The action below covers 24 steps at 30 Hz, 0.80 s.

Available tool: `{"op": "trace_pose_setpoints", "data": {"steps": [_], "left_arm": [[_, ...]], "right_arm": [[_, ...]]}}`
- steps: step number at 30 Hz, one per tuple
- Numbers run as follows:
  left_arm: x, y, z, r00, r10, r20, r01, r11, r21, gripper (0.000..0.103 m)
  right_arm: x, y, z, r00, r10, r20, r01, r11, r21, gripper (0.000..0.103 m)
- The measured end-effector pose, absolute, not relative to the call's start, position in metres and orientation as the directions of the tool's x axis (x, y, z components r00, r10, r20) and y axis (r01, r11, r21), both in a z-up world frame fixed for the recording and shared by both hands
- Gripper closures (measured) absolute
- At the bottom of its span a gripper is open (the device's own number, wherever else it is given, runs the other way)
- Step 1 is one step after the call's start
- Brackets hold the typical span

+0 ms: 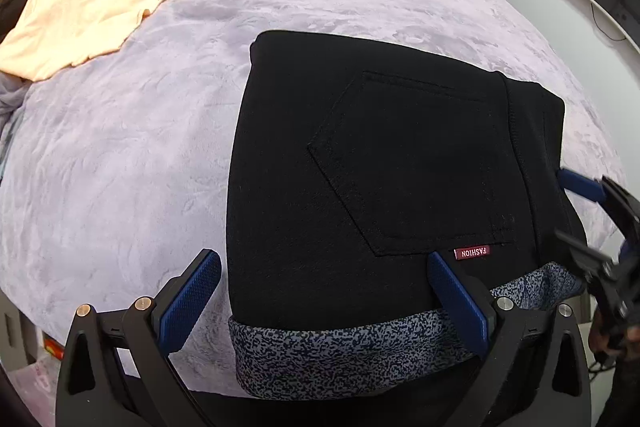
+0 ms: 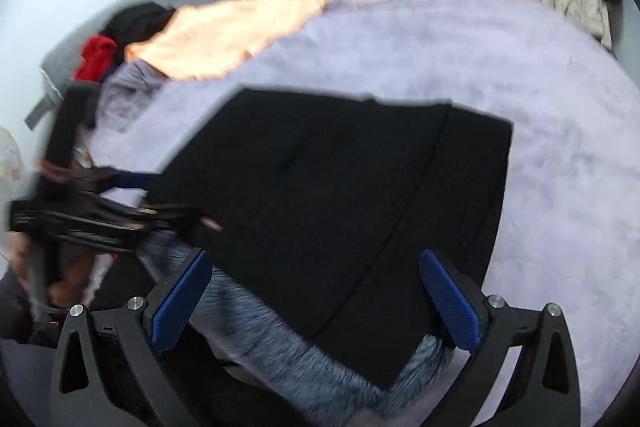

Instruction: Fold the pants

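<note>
The black pants (image 1: 400, 163) are seen folded flat on the lilac bed (image 1: 140, 155), the speckled lining turned out along their near edge. The left hand-held gripper (image 1: 324, 301) is held wide apart over that edge; the right hand-held gripper (image 2: 316, 301) is likewise spread, nothing gripped.

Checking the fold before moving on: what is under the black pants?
Under the black pants a speckled grey lining sticks out at the near edge, over the lilac blanket. Anything deeper is covered.
</note>
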<state>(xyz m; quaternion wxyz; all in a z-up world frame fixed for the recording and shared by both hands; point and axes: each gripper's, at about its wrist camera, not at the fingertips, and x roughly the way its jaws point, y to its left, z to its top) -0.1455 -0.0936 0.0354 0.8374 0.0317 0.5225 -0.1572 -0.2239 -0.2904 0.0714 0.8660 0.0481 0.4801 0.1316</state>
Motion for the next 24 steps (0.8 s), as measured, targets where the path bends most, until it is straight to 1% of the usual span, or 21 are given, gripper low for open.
{"op": "trace_pose_setpoints", "data": {"steps": [3, 6, 12, 14, 15, 17, 19, 21, 23, 24], "left_arm": [[-0.146, -0.093, 0.034, 0.403, -0.226, -0.887, 0.286, 0.952, -0.112, 0.000], [-0.146, -0.091, 0.032, 0.392, -0.233, -0.890, 0.278, 0.952, -0.127, 0.000], [-0.145, -0.094, 0.033, 0.388, -0.237, -0.891, 0.270, 0.953, -0.136, 0.000], [-0.141, -0.094, 0.033, 0.387, -0.240, -0.890, 0.266, 0.954, -0.141, 0.000], [-0.142, -0.094, 0.033, 0.387, -0.242, -0.890, 0.265, 0.953, -0.144, 0.000], [-0.140, -0.090, 0.034, 0.383, -0.256, -0.888, 0.271, 0.950, -0.158, 0.000], [-0.137, -0.086, 0.034, 0.368, -0.266, -0.891, 0.276, 0.946, -0.169, 0.000], [-0.132, -0.082, 0.045, 0.370, -0.271, -0.888, 0.275, 0.946, -0.174, 0.000], [-0.121, -0.075, 0.063, 0.428, -0.253, -0.867, 0.261, 0.954, -0.149, 0.000], [-0.113, -0.073, 0.071, 0.449, -0.239, -0.861, 0.251, 0.959, -0.135, 0.000]], "right_arm": [[-0.211, -0.296, 0.093, 0.538, 0.313, -0.783, -0.200, 0.949, 0.243, 0.000], [-0.193, -0.293, 0.106, 0.578, 0.293, -0.762, -0.205, 0.956, 0.212, 0.000], [-0.143, -0.254, 0.099, 0.507, 0.262, -0.821, -0.242, 0.958, 0.155, 0.000], [-0.129, -0.239, 0.088, 0.478, 0.166, -0.863, -0.228, 0.972, 0.061, 0.000], [-0.126, -0.241, 0.081, 0.461, 0.147, -0.875, -0.213, 0.976, 0.052, 0.000], [-0.121, -0.252, 0.065, 0.438, 0.166, -0.884, -0.191, 0.978, 0.089, 0.000], [-0.122, -0.265, 0.060, 0.428, 0.226, -0.875, -0.186, 0.970, 0.159, 0.000], [-0.131, -0.270, 0.078, 0.479, 0.248, -0.842, -0.198, 0.965, 0.171, 0.000], [-0.138, -0.280, 0.095, 0.548, 0.215, -0.808, -0.146, 0.976, 0.160, 0.000], [-0.140, -0.284, 0.099, 0.569, 0.176, -0.803, -0.111, 0.984, 0.137, 0.000]]}}
